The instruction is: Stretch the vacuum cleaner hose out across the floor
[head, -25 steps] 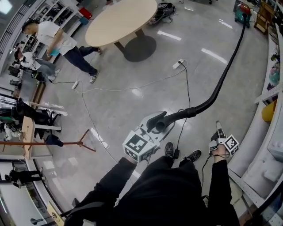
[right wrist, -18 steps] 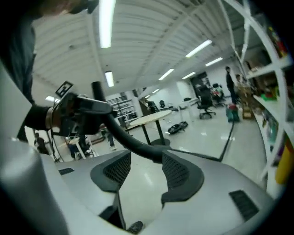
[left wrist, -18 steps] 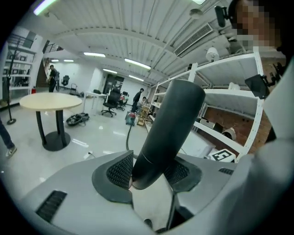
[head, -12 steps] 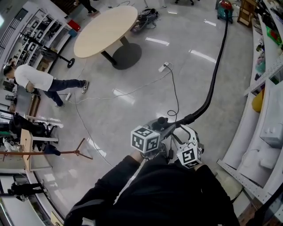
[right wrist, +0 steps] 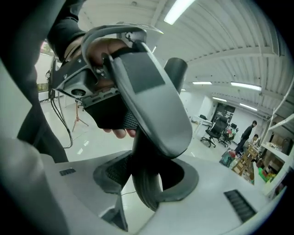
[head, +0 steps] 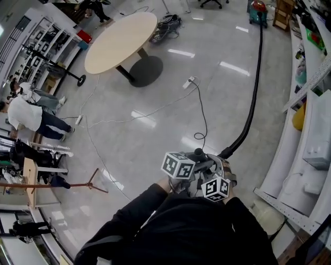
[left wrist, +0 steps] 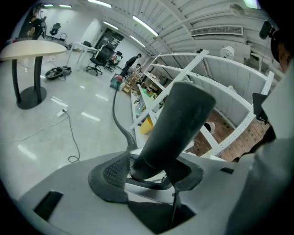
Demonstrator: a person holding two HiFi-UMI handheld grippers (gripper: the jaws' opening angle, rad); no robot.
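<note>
The black ribbed hose [head: 252,103] runs nearly straight from the red-and-green vacuum cleaner [head: 257,9] at the far right down to my hands. My left gripper [head: 201,164] holds the hose's smooth rigid end tube [left wrist: 177,124] between its pads; its jaws are opening. Just behind it, my right gripper [head: 223,168] has the ribbed hose [right wrist: 146,186] between its jaws, which are closing. In the right gripper view the left gripper's grey jaw [right wrist: 151,101] lies over the hose. Both marker cubes sit close together above my knees.
A round beige table [head: 121,33] stands at the far left. A white power strip [head: 188,82] and its cables cross the glossy floor. White shelving [head: 305,160] lines the right side. A person [head: 31,114] stands at the left by racks, near a tripod stand [head: 93,178].
My right gripper has swung in from my right side onto the hose beside the left gripper. The hose now lies straighter toward the vacuum cleaner. The person at left has moved further left.
</note>
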